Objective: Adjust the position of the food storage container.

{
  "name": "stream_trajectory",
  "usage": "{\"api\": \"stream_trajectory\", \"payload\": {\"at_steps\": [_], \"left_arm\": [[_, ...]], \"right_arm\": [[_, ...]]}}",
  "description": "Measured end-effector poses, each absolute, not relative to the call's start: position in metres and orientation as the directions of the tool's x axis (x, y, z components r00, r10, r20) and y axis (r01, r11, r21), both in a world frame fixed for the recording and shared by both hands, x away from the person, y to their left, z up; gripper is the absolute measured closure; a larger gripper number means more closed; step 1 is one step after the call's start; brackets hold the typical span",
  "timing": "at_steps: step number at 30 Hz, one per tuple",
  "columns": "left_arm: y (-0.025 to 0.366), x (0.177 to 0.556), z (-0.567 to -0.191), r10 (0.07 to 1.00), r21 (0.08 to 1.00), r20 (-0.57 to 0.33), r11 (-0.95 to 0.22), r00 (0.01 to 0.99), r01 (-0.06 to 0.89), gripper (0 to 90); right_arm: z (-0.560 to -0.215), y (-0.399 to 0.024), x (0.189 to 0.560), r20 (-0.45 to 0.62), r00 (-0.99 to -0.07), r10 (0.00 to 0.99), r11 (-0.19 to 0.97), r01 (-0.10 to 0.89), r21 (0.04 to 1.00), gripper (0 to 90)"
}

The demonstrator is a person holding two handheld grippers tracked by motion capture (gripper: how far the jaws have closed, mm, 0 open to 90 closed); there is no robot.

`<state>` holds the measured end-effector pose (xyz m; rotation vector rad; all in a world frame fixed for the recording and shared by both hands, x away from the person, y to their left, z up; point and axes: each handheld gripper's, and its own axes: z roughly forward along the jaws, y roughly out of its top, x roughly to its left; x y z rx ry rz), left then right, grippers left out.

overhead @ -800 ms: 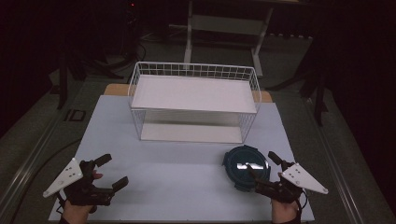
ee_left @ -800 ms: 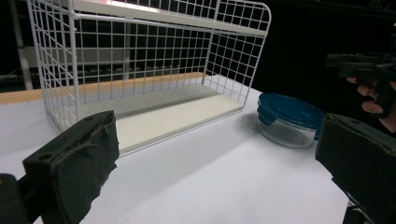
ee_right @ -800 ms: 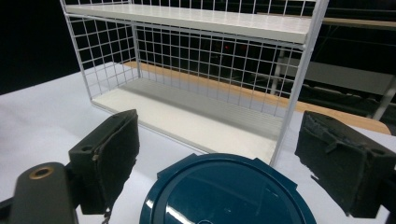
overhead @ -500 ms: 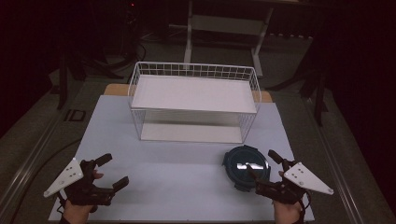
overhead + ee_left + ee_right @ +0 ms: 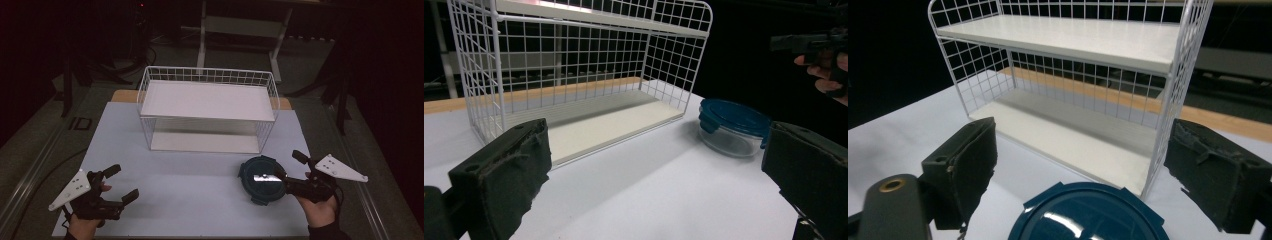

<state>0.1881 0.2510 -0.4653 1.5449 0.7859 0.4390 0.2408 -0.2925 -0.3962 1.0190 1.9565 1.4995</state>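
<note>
Item: glass container with blue lid, resting on the table before the white wire shelf rack, right gripper released and poised beside it, left gripper released, idle; best gripped squarely across the lid rim and kept level.

The food container has a clear glassy bowl under a glossy blue plastic lid. At twelve o'clock, the wire rack is white-coated metal with matt shelves. The table looks smooth and matt.
</note>
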Motion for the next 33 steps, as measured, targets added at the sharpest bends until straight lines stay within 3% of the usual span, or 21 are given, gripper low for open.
{"api": "stream_trajectory", "payload": {"at_steps": [5,6,8,11,12,14,21,33], "left_arm": [[0.250,0.188,-0.465,0.699,0.976,-0.165,0.011,0.696,0.219,0.0],[0.250,0.188,-0.465,0.698,0.976,-0.164,0.010,0.697,0.219,0.0],[0.250,0.189,-0.466,0.697,0.975,-0.163,0.008,0.699,0.220,0.0],[0.250,0.189,-0.466,0.695,0.975,-0.164,0.008,0.700,0.221,0.0],[0.250,0.189,-0.466,0.695,0.975,-0.165,0.008,0.700,0.222,0.0],[0.249,0.189,-0.466,0.695,0.975,-0.165,0.007,0.700,0.222,0.0],[0.249,0.189,-0.467,0.692,0.975,-0.165,0.005,0.703,0.223,0.0],[0.248,0.190,-0.467,0.689,0.974,-0.162,-0.001,0.706,0.225,0.0]], "right_arm": [[-0.407,-0.301,0.247,0.053,-0.587,0.808,0.163,0.309,0.937,22.9],[-0.414,-0.306,0.249,0.084,-0.581,0.810,0.145,0.336,0.931,30.8],[-0.418,-0.309,0.249,0.088,-0.574,0.814,0.142,0.343,0.929,33.4],[-0.429,-0.315,0.249,0.083,-0.558,0.826,0.154,0.365,0.918,45.4],[-0.436,-0.319,0.249,0.074,-0.551,0.831,0.171,0.380,0.909,53.6],[-0.439,-0.320,0.248,0.067,-0.545,0.836,0.179,0.386,0.905,55.4],[-0.461,-0.334,0.244,0.050,-0.510,0.859,0.209,0.439,0.874,75.3],[-0.488,-0.347,0.241,0.061,-0.474,0.879,0.221,0.518,0.826,89.5]]}}
